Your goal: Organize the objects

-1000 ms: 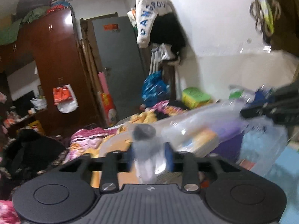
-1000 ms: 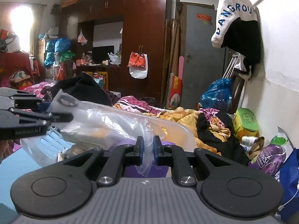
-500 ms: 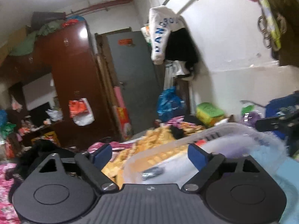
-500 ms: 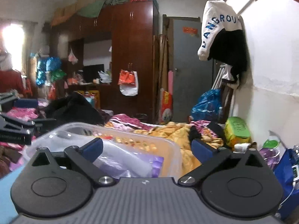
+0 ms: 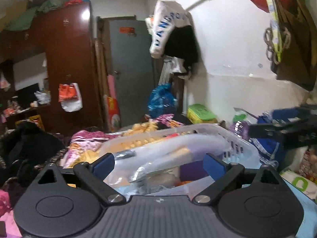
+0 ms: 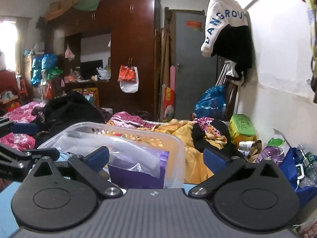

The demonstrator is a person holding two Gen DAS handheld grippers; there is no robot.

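Far back you face a dark brown wooden wardrobe (image 6: 130, 55) with a grey metal door (image 6: 192, 65) to its right, and a white wall (image 6: 281, 63) running down the right side. A white hooded jacket with blue letters (image 6: 221, 21) hangs on that wall near the door. A bed heaped with yellow and pink patterned blankets (image 6: 190, 138) fills the middle ground.

Near you, a translucent plastic slotted basket (image 6: 174, 138) sits on the light blue surface (image 5: 309, 214), just ahead of both tools. Inside it lie a crumpled clear plastic bag (image 6: 128, 150) and, under the bag, a purple rectangular box (image 6: 136, 176) against the basket's right end. The bag's contents are too blurred to name.

Right of the basket, by the wall, a green-lidded yellow box (image 6: 241, 127) rests on the bed.

Your left hand-held gripper (image 5: 158, 164) has its blue-padded fingers spread wide, holding nothing, over the basket's near edge. Your right hand-held gripper (image 6: 155, 157) is likewise spread apart and empty, with the basket's right end between its fingers but untouched. Each tool shows at the edge of the other's view.
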